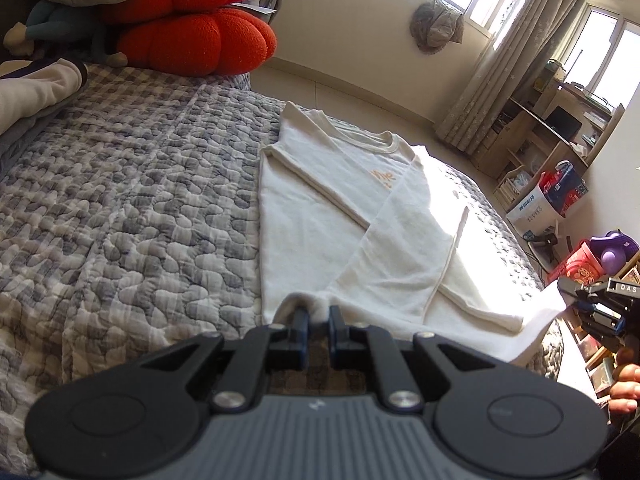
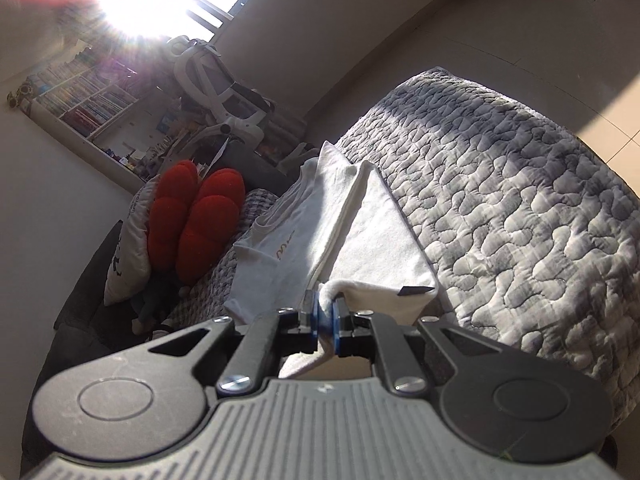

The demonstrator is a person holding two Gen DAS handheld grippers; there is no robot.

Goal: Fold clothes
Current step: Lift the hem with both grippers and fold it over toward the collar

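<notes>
A cream long-sleeved top (image 1: 320, 200) is laid on the grey quilted bed (image 1: 140, 200), collar toward the upper middle of the left wrist view, with both sleeves already crossed over the chest. Its bottom edge is held at two corners. The left tool (image 1: 319, 316), at the lower middle of its own view, is clamped on a bunched fold of the hem. The right tool (image 2: 328, 312) is likewise clamped on cloth, seen pinched between its blue pads at the lower middle of the right wrist view; in the left wrist view it appears at the right edge, with the hem stretched toward it and lifted off the bed.

The step in hand is judged to be carrying the hem up toward the collar. Several things could go wrong. If the two corners are raised unevenly, the fold line would be skewed. If the cloth is dragged rather than lifted, the crossed sleeves could be pulled out of place and the body slid along the quilt. Only a small bite of fabric is gripped on each side, so a corner could slip free. The red cushions (image 1: 192, 20) at the upper left are well apart.
</notes>
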